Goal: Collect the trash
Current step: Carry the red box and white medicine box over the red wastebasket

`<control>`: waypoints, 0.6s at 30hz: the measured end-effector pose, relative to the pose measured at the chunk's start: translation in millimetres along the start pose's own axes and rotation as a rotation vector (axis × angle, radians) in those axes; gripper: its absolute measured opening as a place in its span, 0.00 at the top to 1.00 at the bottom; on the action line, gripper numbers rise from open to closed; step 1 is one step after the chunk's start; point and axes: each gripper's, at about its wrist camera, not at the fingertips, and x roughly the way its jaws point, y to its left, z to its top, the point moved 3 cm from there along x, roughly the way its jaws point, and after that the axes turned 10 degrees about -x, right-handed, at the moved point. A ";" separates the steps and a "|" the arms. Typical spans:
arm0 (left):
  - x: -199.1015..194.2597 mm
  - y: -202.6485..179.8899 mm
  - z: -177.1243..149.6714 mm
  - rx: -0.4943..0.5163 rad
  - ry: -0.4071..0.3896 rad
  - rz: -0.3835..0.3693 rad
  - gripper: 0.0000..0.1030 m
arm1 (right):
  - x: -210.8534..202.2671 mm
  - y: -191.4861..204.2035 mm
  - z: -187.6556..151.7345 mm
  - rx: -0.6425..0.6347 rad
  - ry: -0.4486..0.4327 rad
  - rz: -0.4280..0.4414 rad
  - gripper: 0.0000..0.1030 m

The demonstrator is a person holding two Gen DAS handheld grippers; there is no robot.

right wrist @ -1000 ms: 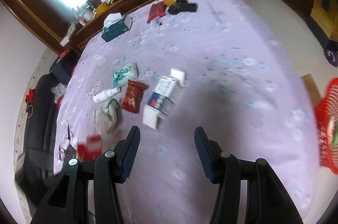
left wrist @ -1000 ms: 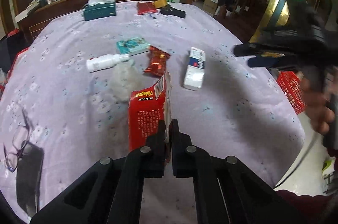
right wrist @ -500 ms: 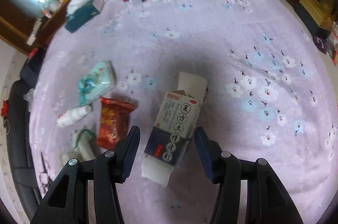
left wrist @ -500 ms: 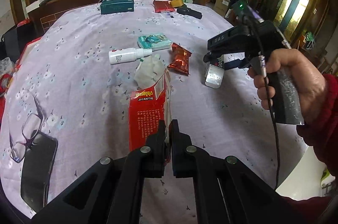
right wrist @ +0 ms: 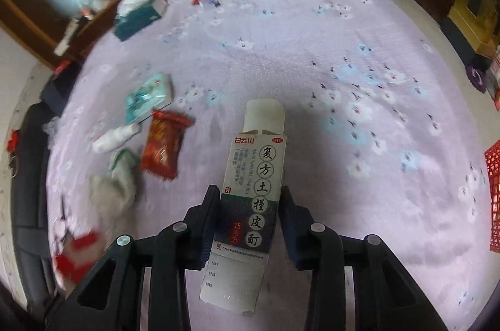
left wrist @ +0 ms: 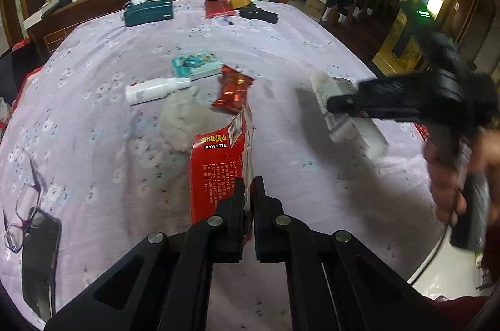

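- Left gripper was clamped flat on the red box, which stood up from its jaws above the tablecloth.
- Right gripper was closing, its pads at the sides of the white box; that box lay lengthwise between the jaws with its flap open at the far end. In the left view it was blurred, with a hand on its handle.
- Beyond the left gripper lay a white wad, and past that a red wrapper, a white bottle and a teal packet.
- From the right gripper the same wrapper, bottle, packet and wad sat to the left of the white box, apart from it.
- Far ahead of both were a tissue box, a red pouch and a black case.
- Left of the left gripper, near the table edge, glasses lay on a phone.
- Right of the right gripper, off the table, stood a red basket.
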 end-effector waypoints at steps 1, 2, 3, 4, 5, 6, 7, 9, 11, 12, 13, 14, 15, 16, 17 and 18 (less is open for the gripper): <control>1.7 -4.0 0.1 0.003 0.004 -0.003 0.96 | -8.0 -0.6 -6.0 -0.009 -0.013 0.004 0.62; 3.1 -8.2 0.0 0.004 0.006 -0.004 0.96 | -15.9 -1.8 -12.9 -0.015 -0.026 0.005 0.62; 4.8 -14.3 -0.4 0.006 0.009 -0.005 0.96 | -25.0 -4.4 -21.5 -0.017 -0.037 0.011 0.61; 5.7 -17.5 -0.8 0.008 0.012 -0.007 0.96 | -29.7 -6.3 -26.8 -0.016 -0.041 0.017 0.61; 6.6 -22.9 -1.0 0.012 0.012 -0.008 0.96 | -36.0 -8.7 -33.4 -0.016 -0.048 0.022 0.61; 6.9 -28.4 -1.4 0.018 0.010 -0.008 0.96 | -40.1 -10.7 -37.9 -0.015 -0.053 0.020 0.61; 7.6 -33.2 -1.3 0.022 0.009 -0.009 0.96 | -45.0 -14.0 -43.8 -0.014 -0.057 0.019 0.61; 9.3 -42.4 -1.6 0.024 0.014 -0.012 0.96 | -54.1 -20.2 -55.1 -0.014 -0.061 0.025 0.61; 9.8 -50.9 -2.2 0.024 0.017 -0.016 0.96 | -59.4 -25.6 -61.2 -0.012 -0.067 0.020 0.61; 9.5 -55.8 -2.7 0.026 0.018 -0.020 0.96 | -62.5 -28.6 -65.3 -0.008 -0.066 0.024 0.61; 9.3 -59.7 -3.0 0.028 0.017 -0.021 0.96 | -65.2 -31.5 -68.9 -0.002 -0.065 0.031 0.61; 8.9 -64.7 -3.3 0.030 0.016 -0.023 0.96 | -67.9 -34.0 -71.5 0.001 -0.067 0.032 0.61; 8.5 -68.0 -3.2 0.030 0.017 -0.026 0.96 | -72.3 -36.9 -75.0 0.000 -0.073 0.029 0.61; 8.0 -71.4 -3.0 0.030 0.018 -0.031 0.96 | -75.1 -38.8 -76.4 -0.002 -0.076 0.027 0.61; 7.1 -76.0 -2.8 0.031 0.016 -0.035 0.96 | -78.9 -40.9 -78.8 -0.002 -0.080 0.026 0.61; 6.0 -79.9 -3.1 0.032 0.014 -0.037 0.96 | -82.4 -43.3 -80.3 0.000 -0.085 0.027 0.61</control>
